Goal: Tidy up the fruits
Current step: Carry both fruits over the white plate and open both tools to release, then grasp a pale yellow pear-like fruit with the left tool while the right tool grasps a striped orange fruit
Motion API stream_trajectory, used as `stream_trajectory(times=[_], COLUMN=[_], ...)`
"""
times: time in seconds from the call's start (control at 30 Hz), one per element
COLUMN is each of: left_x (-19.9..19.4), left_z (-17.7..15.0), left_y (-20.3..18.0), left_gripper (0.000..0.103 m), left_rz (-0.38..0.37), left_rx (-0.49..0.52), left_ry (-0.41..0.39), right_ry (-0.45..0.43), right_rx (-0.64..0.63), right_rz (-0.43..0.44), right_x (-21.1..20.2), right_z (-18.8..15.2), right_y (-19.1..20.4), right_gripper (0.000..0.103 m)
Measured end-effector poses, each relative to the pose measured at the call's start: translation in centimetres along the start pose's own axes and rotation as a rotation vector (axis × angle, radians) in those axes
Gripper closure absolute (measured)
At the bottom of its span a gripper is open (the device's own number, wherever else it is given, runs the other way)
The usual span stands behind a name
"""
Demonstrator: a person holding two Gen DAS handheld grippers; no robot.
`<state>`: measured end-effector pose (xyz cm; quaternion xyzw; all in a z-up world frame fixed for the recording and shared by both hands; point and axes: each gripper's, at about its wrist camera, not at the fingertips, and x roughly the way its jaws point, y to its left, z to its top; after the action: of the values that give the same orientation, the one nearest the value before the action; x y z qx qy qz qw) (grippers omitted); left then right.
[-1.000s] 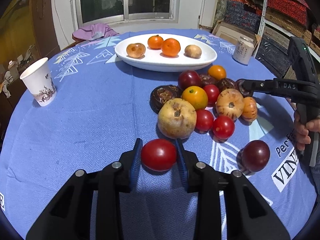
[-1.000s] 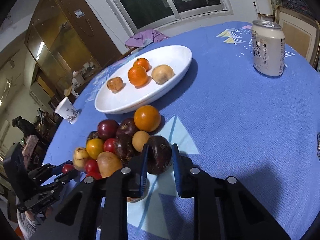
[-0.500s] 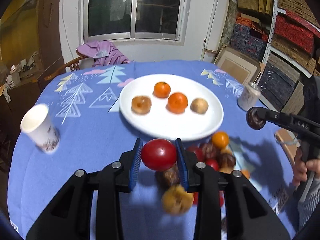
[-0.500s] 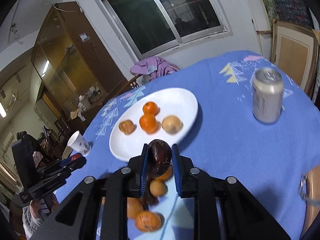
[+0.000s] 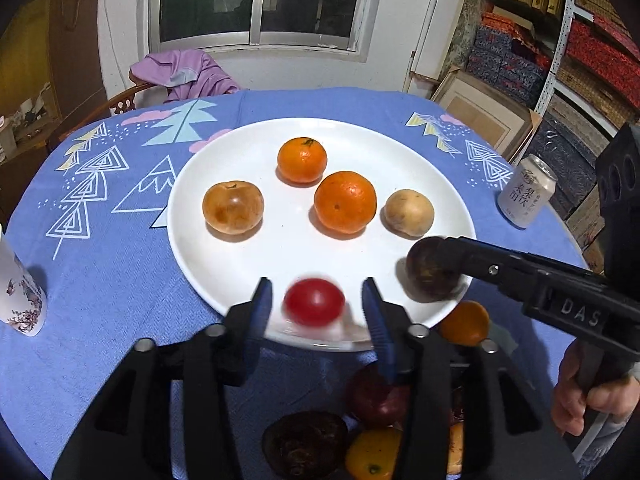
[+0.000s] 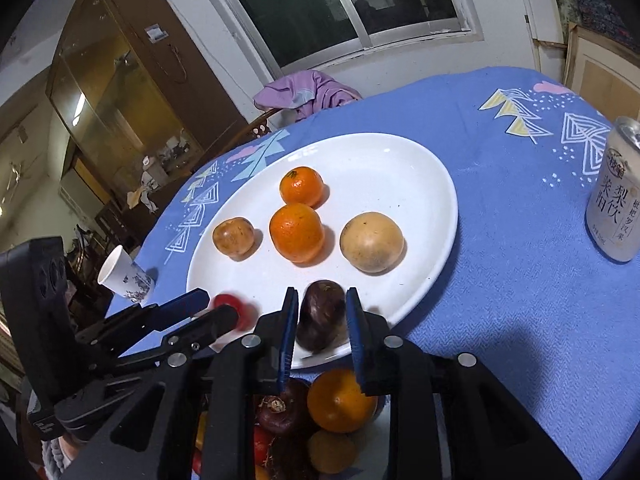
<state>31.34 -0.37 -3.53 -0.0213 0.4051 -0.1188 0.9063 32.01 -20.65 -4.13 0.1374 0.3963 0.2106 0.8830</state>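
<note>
A white oval plate holds two oranges, a brown fruit and a tan fruit. My left gripper is open over the plate's near rim; a blurred red tomato sits loose between its fingers. My right gripper hangs over the plate's near right rim, its fingers slightly apart from a dark purple fruit resting on the plate.
A pile of mixed fruits lies on the blue tablecloth just below the plate. A drink can stands at the right. A paper cup stands at the left.
Both grippers moved forward from above the pile to the plate's near rim. The left jaws opened and let go of the tomato. The right jaws loosened around the purple fruit.
</note>
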Motion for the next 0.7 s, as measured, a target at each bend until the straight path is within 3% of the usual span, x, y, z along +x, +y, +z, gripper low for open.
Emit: stream_trajectory(times=[0.07, 0.2, 0.23, 0.27, 0.3, 0.33, 0.43, 0.57, 0.7], left_x=[-0.4, -2.0, -2.7, -3.6, -4.5, -5.5, -7.1, -8.6, -10.3], left_z=[0.0, -0.3, -0.6, -1.0, -1.6, -2.3, -4.8, -8.6, -11.2], left_y=[0.2, 0.6, 0.8, 1.1, 1.4, 1.9, 3.1, 3.5, 1.9], left_gripper=[0.047, 0.04, 0.036, 0.025, 0.013, 0.01, 0.008, 0.007, 0.006], left_rz=[-0.003, -0.001, 0.01, 0.028, 0.043, 0.054, 0.084, 0.095, 0.11], left_rx=[-0.009, -0.017, -0.017, -0.02, -0.028, -0.042, -0.075, -0.096, -0.039], left_ry=[-0.009, -0.032, -0.041, -0.059, -0.079, -0.095, -0.09, -0.05, -0.081], right_ry=[-0.011, -0.065, -0.083, -0.098, -0.116, -0.152, -0.178, -0.13, -0.114], right_rx=[0.017, 0.006, 0.005, 0.004, 0.005, 0.008, 0.014, 0.041, 0.095], right_rz=[0.014, 0.026, 0.034, 0.037, 0.036, 0.03, 0.002, -0.019, 0.001], right_x=[-0.7, -3.7, -4.9, -5.9, -7.0, -8.4, -10.1, -10.3, -10.8], right_z=[0.2, 0.2, -0.1, -0.4, -0.7, -1.4, -3.3, -5.9, -6.8], right_y=[-0.1, 0.3, 0.3, 0.3, 0.3, 0.1, -0.6, -2.1, -3.2], right_gripper=[0.068, 0.067, 0.06, 0.054, 0.039, 0.029, 0.026, 0.022, 0.017])
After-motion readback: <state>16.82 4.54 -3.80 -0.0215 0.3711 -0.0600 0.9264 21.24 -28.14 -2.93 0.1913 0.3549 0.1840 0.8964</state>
